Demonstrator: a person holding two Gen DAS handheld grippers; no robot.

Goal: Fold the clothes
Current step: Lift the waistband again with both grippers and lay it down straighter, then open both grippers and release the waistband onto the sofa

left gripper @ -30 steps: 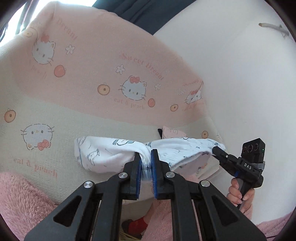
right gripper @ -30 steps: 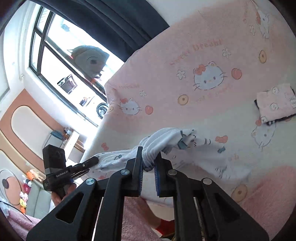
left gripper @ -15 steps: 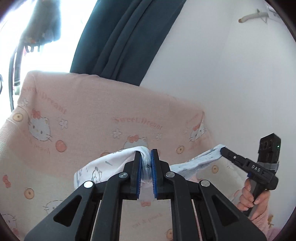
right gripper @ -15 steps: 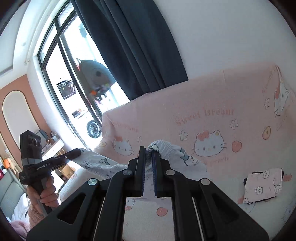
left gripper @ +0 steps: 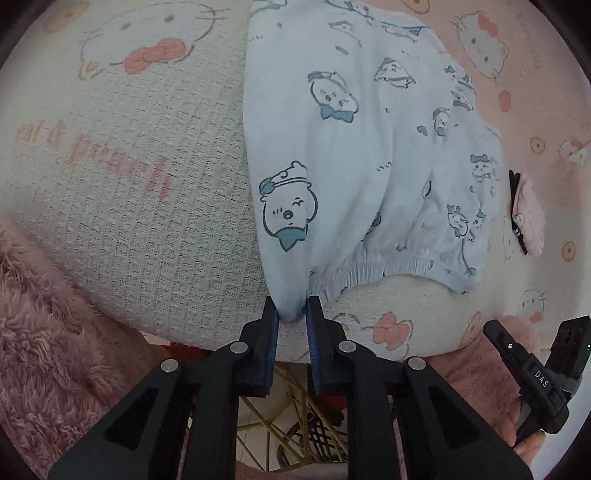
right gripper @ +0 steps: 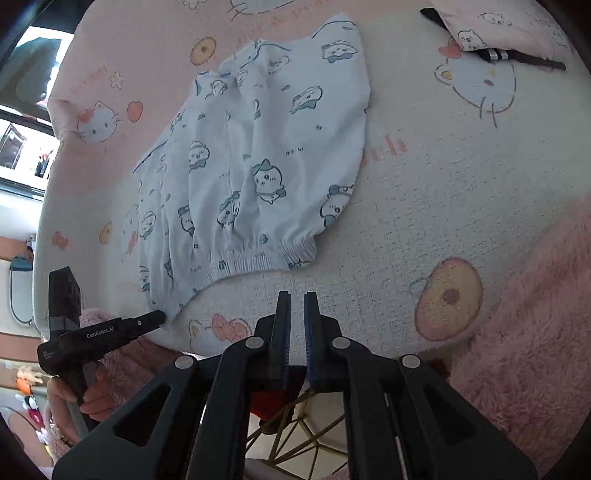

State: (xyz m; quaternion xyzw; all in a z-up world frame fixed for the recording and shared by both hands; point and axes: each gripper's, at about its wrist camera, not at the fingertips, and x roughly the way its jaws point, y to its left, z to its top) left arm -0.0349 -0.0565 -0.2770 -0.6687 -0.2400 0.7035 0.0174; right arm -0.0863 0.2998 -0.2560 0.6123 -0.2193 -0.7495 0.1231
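Observation:
Pale blue shorts (left gripper: 351,147) printed with cartoon animals lie spread on the Hello Kitty blanket (left gripper: 147,184), elastic waistband toward me. My left gripper (left gripper: 291,314) points steeply down at the near waistband corner. Its jaws are opening, and the corner still sits between the pads. In the right wrist view the shorts (right gripper: 258,147) lie ahead of my right gripper (right gripper: 297,299), which is shut with nothing in it, a little short of the waistband. The left gripper (right gripper: 159,316) shows there at the shorts' near left corner. The right gripper (left gripper: 495,328) shows low on the right in the left wrist view.
A folded pink garment (right gripper: 498,33) with a black strap lies beyond the shorts on the right. Pink fluffy fabric (left gripper: 44,332) covers the near edge on both sides. A gold wire frame (left gripper: 295,417) stands below the edge. A window (right gripper: 22,147) is at the left.
Both grippers have dropped from a raised hold to the blanket. The shorts, hanging between them before, now lie flat. The right gripper has let go; the left jaws stand wider.

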